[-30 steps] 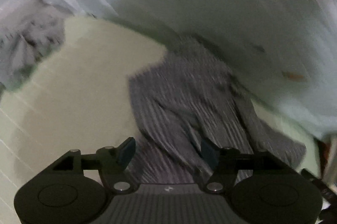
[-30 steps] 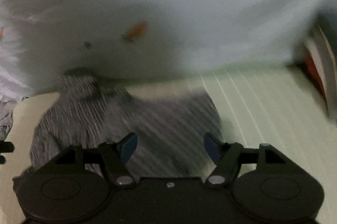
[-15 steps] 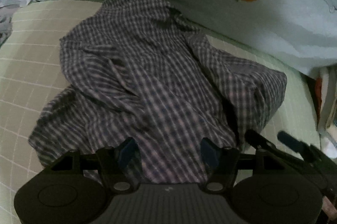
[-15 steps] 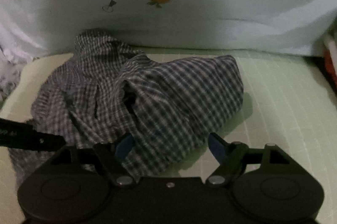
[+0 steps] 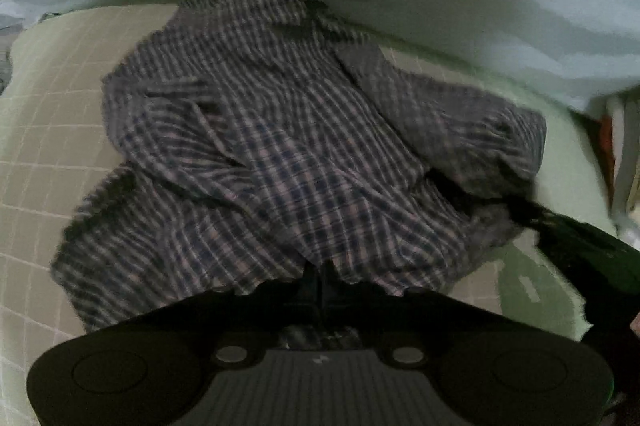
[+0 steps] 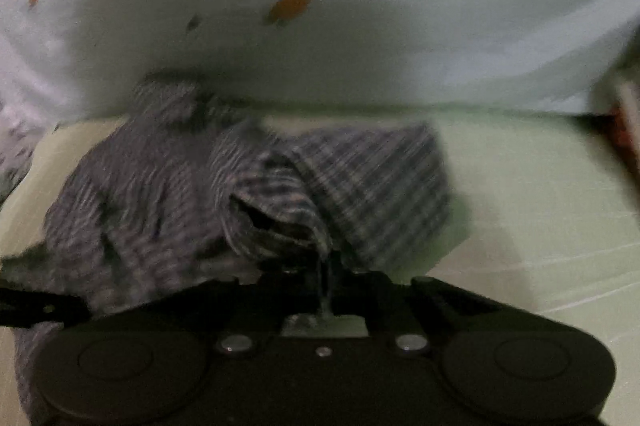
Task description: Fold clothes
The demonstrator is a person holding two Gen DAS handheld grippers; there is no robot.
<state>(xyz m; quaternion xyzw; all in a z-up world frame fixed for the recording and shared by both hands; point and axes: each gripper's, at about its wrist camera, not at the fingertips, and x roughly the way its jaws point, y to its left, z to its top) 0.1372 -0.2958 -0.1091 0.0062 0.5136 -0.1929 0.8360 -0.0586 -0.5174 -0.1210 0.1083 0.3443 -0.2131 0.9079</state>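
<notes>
In the left wrist view the checked shirt (image 5: 280, 153) lay crumpled on the green gridded mat (image 5: 44, 145), its far end against the pale quilt (image 5: 440, 25). The left tongs (image 5: 320, 280) were pinched shut on its near hem — thin, limp cloth that would sag and bunch, best held by hem or seam.

In the blurred right wrist view the right tongs (image 6: 326, 268) looked closed on a fold of the shirt. Bare mat lay open to the right.
</notes>
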